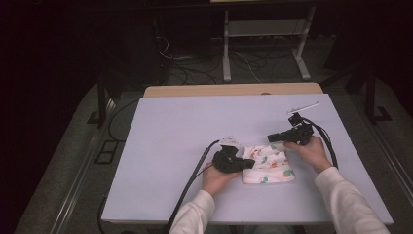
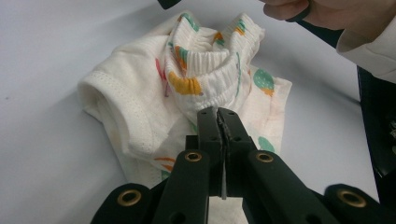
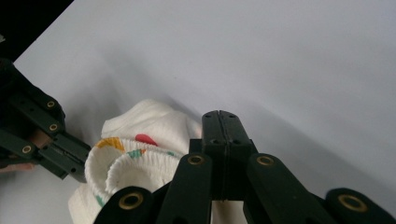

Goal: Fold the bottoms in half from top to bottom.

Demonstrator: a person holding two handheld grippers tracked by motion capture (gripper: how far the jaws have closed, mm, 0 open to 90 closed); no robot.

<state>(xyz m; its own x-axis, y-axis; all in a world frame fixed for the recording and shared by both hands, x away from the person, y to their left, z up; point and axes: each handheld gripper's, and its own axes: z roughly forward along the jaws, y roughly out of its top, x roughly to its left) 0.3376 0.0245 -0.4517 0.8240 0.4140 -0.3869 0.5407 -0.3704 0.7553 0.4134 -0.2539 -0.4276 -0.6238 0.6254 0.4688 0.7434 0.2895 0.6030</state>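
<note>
On my left, I see the left hand-held gripper (image 1: 251,163) low on the counter (image 1: 170,146). Its jaws are pressed together at the left edge of the little white garment (image 1: 269,165), and up close they sit right against the stretchy band (image 2: 205,77). I think they pinch a bit of cloth there, but the bite is hard to see.

The little white garment lies bunched up near the front middle of the counter, between my two hands. It has orange, green and red spots on it.

On my right, the right hand-held gripper (image 1: 272,138) is at the top edge of the garment. Its jaws are pressed tight together. In its own view the ribbed cloth (image 3: 135,161) sits just beside the jaws, and I cannot tell if they hold any of it.
</note>
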